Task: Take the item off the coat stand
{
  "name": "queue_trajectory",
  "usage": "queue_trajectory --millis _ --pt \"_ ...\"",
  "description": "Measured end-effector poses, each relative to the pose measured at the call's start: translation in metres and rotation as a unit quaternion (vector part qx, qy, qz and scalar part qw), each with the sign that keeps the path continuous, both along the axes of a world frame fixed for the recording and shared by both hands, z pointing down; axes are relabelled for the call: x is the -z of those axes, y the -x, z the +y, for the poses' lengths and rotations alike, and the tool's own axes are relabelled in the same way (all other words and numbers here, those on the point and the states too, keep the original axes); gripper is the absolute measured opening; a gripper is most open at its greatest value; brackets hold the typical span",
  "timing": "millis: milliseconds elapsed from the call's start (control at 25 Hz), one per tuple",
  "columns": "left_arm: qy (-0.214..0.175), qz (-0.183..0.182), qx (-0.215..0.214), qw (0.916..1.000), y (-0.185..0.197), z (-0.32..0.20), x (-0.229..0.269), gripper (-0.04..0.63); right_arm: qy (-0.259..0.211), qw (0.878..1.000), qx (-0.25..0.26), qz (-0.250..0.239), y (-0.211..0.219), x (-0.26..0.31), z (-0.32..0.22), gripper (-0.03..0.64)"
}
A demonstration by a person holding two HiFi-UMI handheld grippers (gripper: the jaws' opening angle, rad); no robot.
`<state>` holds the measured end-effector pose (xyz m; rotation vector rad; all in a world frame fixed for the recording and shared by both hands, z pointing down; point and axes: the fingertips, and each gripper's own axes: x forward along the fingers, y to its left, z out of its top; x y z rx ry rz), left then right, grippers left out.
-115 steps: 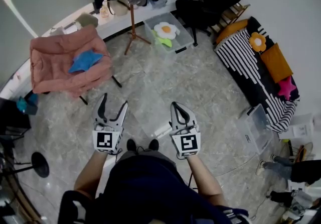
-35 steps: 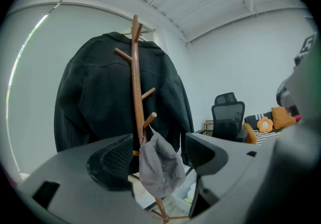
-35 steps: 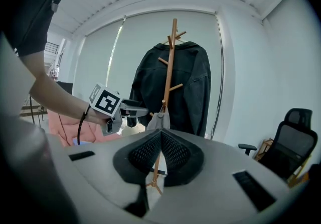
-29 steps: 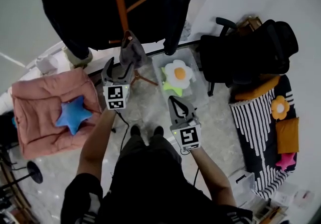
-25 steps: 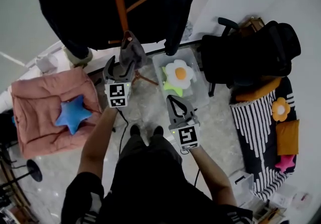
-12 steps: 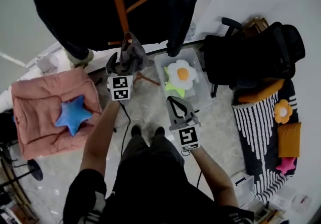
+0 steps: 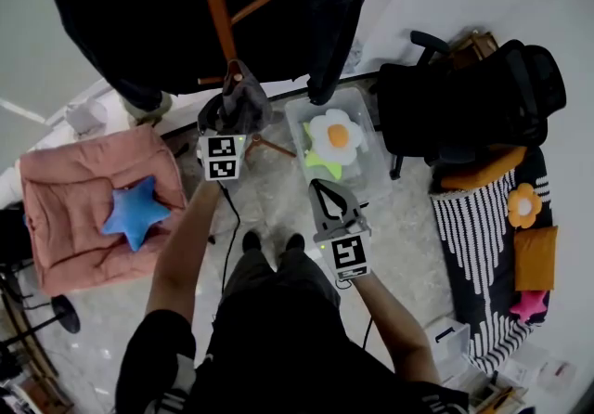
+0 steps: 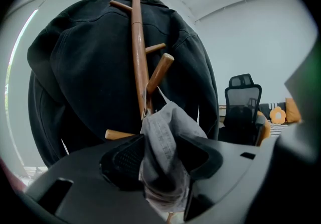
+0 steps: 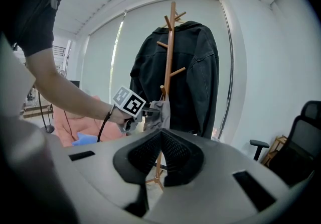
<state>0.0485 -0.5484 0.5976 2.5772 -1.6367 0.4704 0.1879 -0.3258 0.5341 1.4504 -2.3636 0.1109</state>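
A wooden coat stand (image 7: pixel 212 13) (image 8: pixel 138 52) (image 9: pixel 170 47) carries a black jacket (image 7: pixel 278 4) (image 8: pixel 85 77) on its upper pegs. Lower down, a grey cloth item (image 7: pixel 243 98) (image 8: pixel 165 137) (image 9: pixel 161 112) hangs from a peg. My left gripper (image 7: pixel 225 120) (image 8: pixel 163 155) is raised to it, and its jaws are closing with the grey cloth bunched between the pads, which press on it from both sides. My right gripper (image 7: pixel 329 197) (image 9: pixel 159 140) hangs lower, right of the stand, shut with nothing in it.
A pink armchair (image 7: pixel 65 217) with a blue star cushion (image 7: pixel 135 213) stands at the left. A clear bin (image 7: pixel 367 175) holding a flower cushion sits right of the stand's feet. A black office chair (image 7: pixel 473 97) and a striped sofa (image 7: pixel 483 245) fill the right side.
My left gripper has pushed forward onto the grey cloth item, and its jaws have come in around the cloth. The right gripper has stayed almost still.
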Motion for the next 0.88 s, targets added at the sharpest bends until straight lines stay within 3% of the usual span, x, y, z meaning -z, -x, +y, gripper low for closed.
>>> queue_trajectory --millis 400,880 --pt "0.005 -0.021 0.004 0.9998 0.0023 -0.0055 -0.0003 0.052 -0.002 1.0 -0.002 0.002 -0.0008 0.0003 -0.0013 0.02" --pt "0.0 -0.031 0.0 0.9995 0.0055 -0.0062 0.0018 0.026 0.001 1.0 -0.001 0.002 0.0009 -0.0009 -0.0032 0.02"
